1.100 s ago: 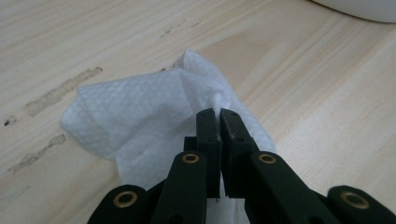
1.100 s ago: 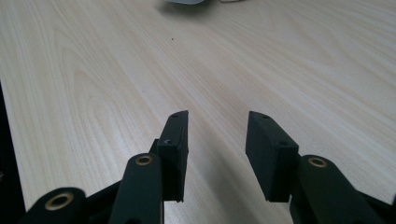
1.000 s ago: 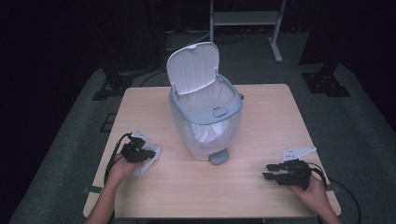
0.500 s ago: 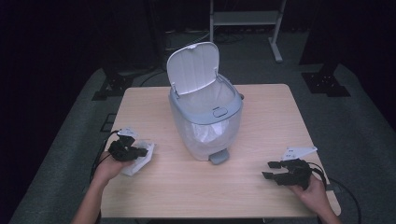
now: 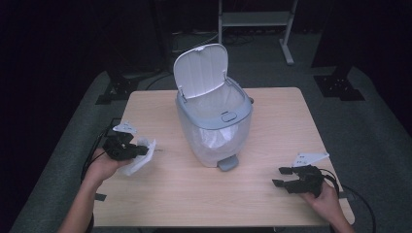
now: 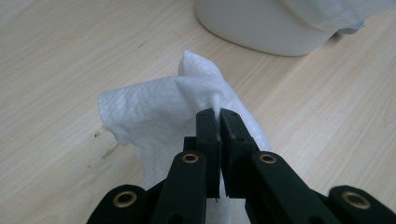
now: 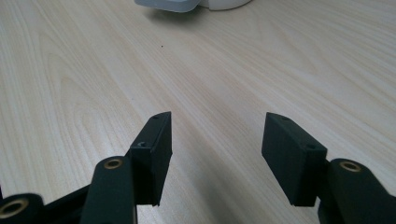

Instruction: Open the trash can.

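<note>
A crumpled white paper towel [image 5: 142,156] [image 6: 159,112] hangs from my left gripper [image 5: 127,149] [image 6: 218,114], which is shut on its top fold, raised off the left side of the wooden table [image 5: 272,107]. A grey pedal bin [image 5: 214,126] with a white liner stands in the middle, its lid [image 5: 201,70] tipped up; its base [image 6: 261,28] is ahead of the towel in the left gripper view. At the front right my right gripper [image 5: 282,176] [image 7: 215,140] rests low over bare wood; its jaws have just been opening, with nothing between them.
The bin's foot pedal [image 5: 227,163] [image 7: 187,4] sticks out toward the front edge. A dark floor surrounds the table, with a metal stand [image 5: 255,19] behind it. Cables trail from both grippers off the table's sides.
The left gripper has risen and drawn back toward the left edge with the paper towel lifted off the table. The right gripper's jaws stand wider apart; that hand stays in place.
</note>
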Demonstrator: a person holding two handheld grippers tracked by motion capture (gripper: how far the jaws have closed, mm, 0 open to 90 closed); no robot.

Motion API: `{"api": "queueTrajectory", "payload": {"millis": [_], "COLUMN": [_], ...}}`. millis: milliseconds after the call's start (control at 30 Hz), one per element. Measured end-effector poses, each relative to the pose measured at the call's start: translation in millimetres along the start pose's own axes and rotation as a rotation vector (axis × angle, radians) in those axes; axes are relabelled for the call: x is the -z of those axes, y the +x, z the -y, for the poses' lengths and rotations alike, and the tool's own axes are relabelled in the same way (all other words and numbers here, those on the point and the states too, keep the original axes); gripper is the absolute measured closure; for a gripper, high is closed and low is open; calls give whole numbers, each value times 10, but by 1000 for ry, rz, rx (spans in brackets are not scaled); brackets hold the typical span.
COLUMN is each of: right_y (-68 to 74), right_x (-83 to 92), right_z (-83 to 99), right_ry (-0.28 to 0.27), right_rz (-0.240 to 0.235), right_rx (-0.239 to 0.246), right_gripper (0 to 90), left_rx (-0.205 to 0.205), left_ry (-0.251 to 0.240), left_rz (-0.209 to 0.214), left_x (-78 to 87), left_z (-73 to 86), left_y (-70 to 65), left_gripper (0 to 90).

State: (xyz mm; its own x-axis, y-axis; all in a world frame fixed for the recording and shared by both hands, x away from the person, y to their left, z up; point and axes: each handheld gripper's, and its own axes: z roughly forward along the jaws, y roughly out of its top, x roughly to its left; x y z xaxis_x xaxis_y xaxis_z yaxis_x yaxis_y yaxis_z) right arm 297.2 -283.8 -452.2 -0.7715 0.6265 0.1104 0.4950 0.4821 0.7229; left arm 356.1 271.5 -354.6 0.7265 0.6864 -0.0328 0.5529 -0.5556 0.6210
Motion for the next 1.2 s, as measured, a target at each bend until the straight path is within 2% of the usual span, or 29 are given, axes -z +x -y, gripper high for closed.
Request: {"api": "queueTrajectory", "payload": {"millis": [200,267,700,1200], "right_y": [2,0,5,8], "right_x": [7,5,40,60], "right_z": [-4,-6,-6,-11], "right_ry": [-6,-6,-13,-15], "right_rz": [-2,-2,4,2], "right_rx": [7,9,16,24], "right_gripper": [399,397,386,383], "left_rx": [-33,-37,-103,-154], "left_ry": [4,5,-8,-21], "left_rz": [7,8,20,28], "left_x": [153,168,399,556], "left_z": [-188,-209,-609,-891], "left_y": [-64,-69,-199,-334], "left_gripper": [870,869,868,868]}}
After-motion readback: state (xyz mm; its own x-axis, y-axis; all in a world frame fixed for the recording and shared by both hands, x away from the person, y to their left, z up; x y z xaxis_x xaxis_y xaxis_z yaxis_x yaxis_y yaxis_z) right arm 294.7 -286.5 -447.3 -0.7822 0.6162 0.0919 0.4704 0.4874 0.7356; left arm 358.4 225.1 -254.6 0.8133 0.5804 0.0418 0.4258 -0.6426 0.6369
